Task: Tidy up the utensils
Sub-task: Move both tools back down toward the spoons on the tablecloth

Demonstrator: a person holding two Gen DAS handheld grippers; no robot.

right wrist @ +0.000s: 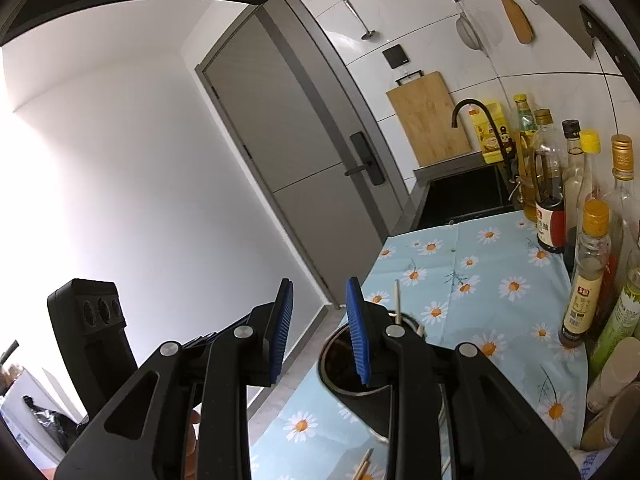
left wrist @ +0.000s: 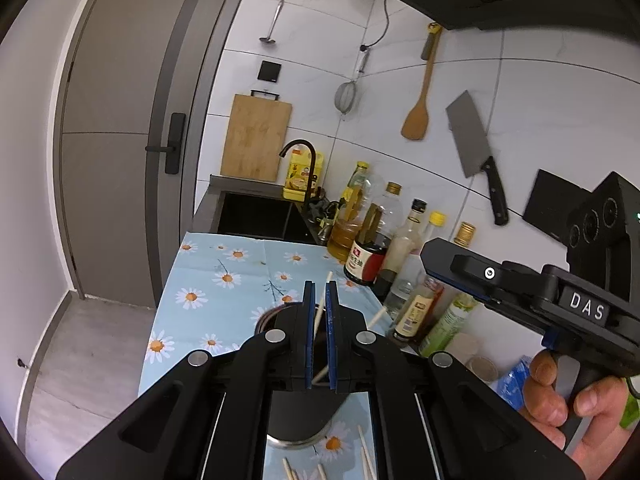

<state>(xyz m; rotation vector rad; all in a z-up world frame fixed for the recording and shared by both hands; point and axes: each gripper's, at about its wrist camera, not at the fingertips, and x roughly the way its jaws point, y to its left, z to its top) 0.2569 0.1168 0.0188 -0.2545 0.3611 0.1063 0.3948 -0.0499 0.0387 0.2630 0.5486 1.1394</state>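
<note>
A dark round utensil holder (right wrist: 352, 376) stands on the daisy tablecloth (right wrist: 492, 292); its rim also shows in the left wrist view (left wrist: 268, 318). My left gripper (left wrist: 320, 300) hovers right over the holder, its blue pads nearly closed around a pale chopstick (left wrist: 322, 300) that slants down into it. A second chopstick (left wrist: 378, 317) leans out of the holder to the right. Loose chopsticks (left wrist: 366, 458) lie on the cloth near the bottom edge. My right gripper (right wrist: 318, 320) is open and empty, raised beside the holder's left; it also appears in the left wrist view (left wrist: 460, 268).
Several sauce and oil bottles (right wrist: 588, 276) line the wall on the right. A black sink (left wrist: 256, 214) with a faucet lies beyond the cloth. A cleaver (left wrist: 476, 152), wooden spatula (left wrist: 418, 108) and cutting board (left wrist: 256, 138) hang on the tiled wall. The counter edge drops to the floor on the left.
</note>
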